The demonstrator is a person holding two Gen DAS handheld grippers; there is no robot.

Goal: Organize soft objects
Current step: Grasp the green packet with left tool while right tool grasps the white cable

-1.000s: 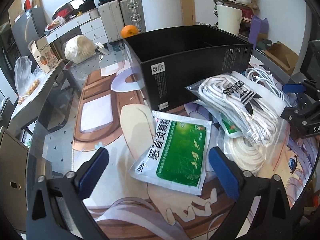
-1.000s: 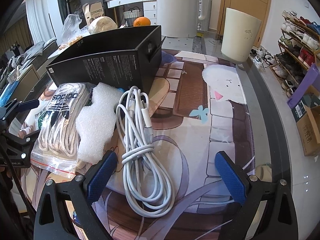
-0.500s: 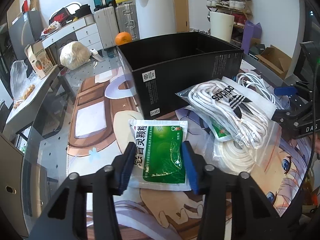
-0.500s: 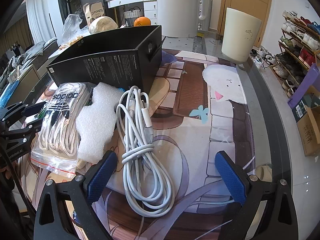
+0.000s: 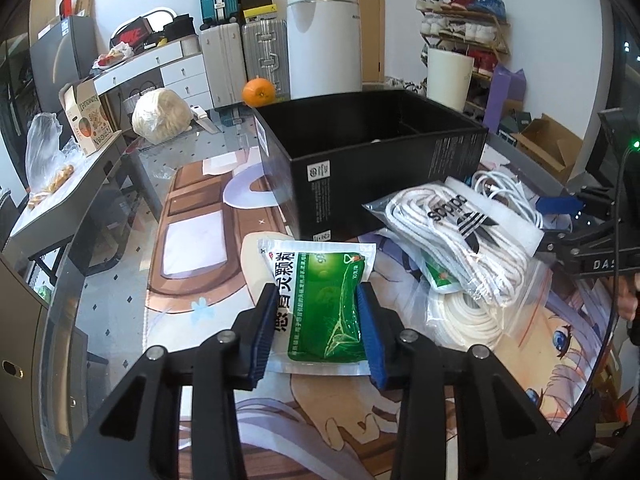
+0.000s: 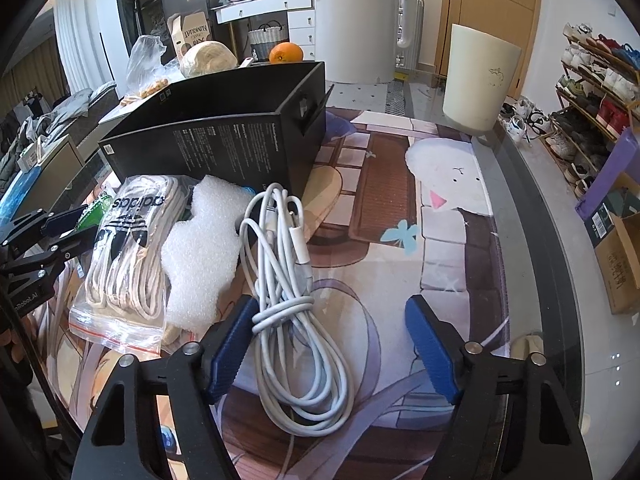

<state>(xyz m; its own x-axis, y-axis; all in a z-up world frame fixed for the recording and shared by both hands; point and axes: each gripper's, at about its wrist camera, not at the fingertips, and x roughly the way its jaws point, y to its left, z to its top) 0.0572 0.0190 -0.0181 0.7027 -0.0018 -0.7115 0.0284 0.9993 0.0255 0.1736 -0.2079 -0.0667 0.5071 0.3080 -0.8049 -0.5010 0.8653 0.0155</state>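
**Left claw clamps green sachet, right claw spread**

Left gripper [image 5: 318,330] pads pinch the flat green-and-white foil medicine sachet [image 5: 320,300], just in front of the open black cardboard box [image 5: 372,168] mid-table. Right gripper [image 6: 330,350] jaws apart, straddling the coiled white charging cable [image 6: 292,280]; white foam sheet [image 6: 204,248] and bagged white rope [image 6: 128,256] beside it.

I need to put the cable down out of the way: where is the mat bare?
Bare mat lies right of the white cable, toward the table edge, and left of the black box. The shoelace bag and foam crowd the box front.
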